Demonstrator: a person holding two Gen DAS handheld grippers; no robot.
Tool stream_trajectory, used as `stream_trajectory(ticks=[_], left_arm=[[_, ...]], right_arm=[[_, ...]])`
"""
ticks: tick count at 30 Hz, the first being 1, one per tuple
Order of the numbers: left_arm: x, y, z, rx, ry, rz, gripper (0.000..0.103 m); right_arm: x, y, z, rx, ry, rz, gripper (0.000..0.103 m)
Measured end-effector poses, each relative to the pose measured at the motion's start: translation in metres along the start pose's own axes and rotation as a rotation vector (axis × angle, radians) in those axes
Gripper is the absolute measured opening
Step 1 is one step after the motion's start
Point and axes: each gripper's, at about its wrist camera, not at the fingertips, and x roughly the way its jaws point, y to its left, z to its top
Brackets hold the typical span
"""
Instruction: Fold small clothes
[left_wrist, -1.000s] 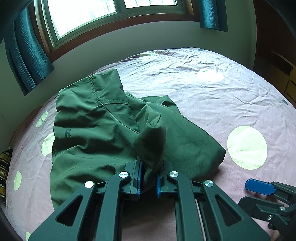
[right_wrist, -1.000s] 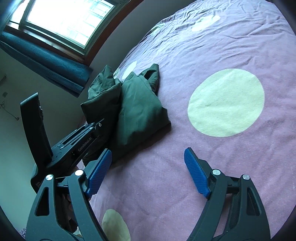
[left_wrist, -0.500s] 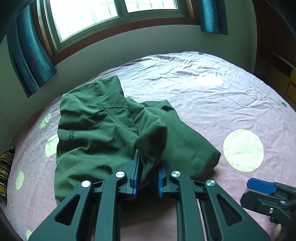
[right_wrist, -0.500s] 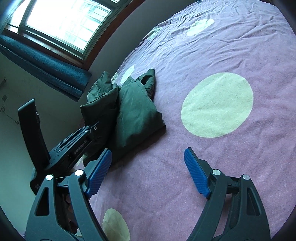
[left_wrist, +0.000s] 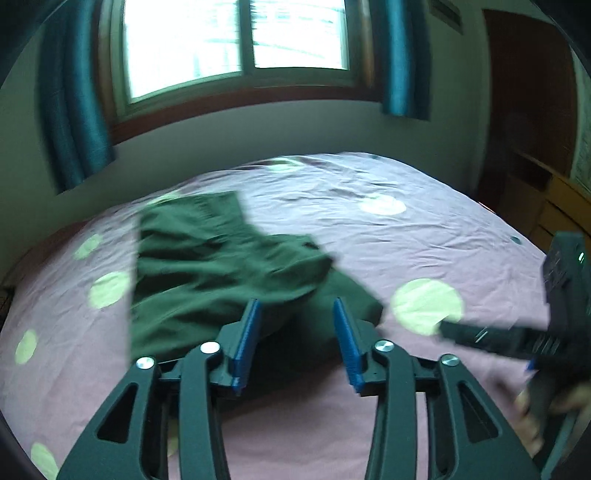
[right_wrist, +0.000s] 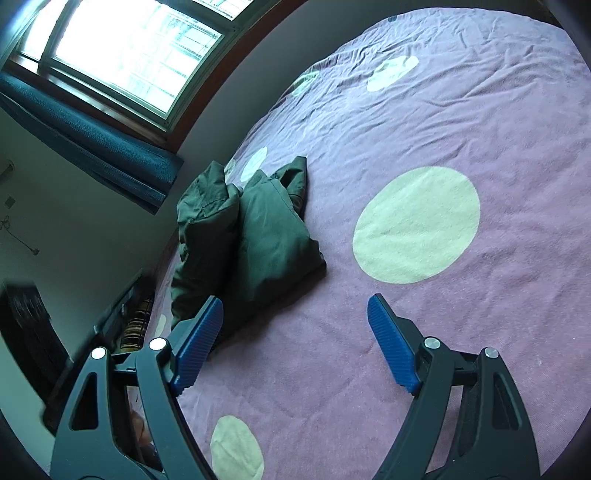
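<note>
Left gripper (left_wrist: 295, 343) spread over green garment (left_wrist: 207, 273), right gripper (right_wrist: 295, 339) sees its fold

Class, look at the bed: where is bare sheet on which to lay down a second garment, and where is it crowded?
Bare purple sheet lies right of the green garment, around the large pale dot and beyond. The window side is crowded: the garment lies heaped there.

Black gripper (right_wrist: 293, 332), ribbed blue pads (right_wrist: 391, 349)

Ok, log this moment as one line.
left hand-held gripper: open, empty | right hand-held gripper: open, empty | garment: on bed, partly folded
</note>
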Motion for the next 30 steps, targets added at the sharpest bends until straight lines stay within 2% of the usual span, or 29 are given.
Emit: stream_trajectory(ticks=[5,9,14,16,19,21,23,24,27,30], left_arm=[[-0.009,0.060,-0.043,-0.092,0.014,0.101,0.047],[0.012,0.094,-0.070,-0.143,0.102,0.178,0.048],[0.038,0.116,-0.076,-0.229,0.171,0.171,0.048],[0.044,0.120,-0.076,-0.243,0.181,0.167,0.054],[0.049,0.123,-0.078,-0.266,0.188,0.156,0.055],[0.051,0.124,-0.080,-0.270,0.188,0.153,0.057],[0.053,0.126,-0.082,-0.285,0.199,0.146,0.059],[0.055,0.129,-0.083,-0.305,0.206,0.132,0.060],[0.057,0.139,-0.086,-0.364,0.215,0.096,0.064],[0.057,0.142,-0.088,-0.382,0.221,0.080,0.065]], right_arm=[[0.006,0.012,0.005,0.031,0.035,0.077,0.081],[0.023,0.036,0.023,0.025,0.059,0.118,0.081],[0.065,0.080,0.055,-0.050,0.153,0.124,0.081],[0.087,0.101,0.067,-0.123,0.189,0.068,0.081],[0.107,0.130,0.084,-0.251,0.186,-0.027,0.081],[0.120,0.146,0.094,-0.309,0.201,-0.037,0.081],[0.137,0.150,0.099,-0.309,0.273,-0.005,0.080],[0.144,0.151,0.101,-0.310,0.300,-0.003,0.075],[0.171,0.152,0.100,-0.341,0.398,-0.048,0.068],[0.190,0.147,0.095,-0.368,0.464,-0.106,0.067]])
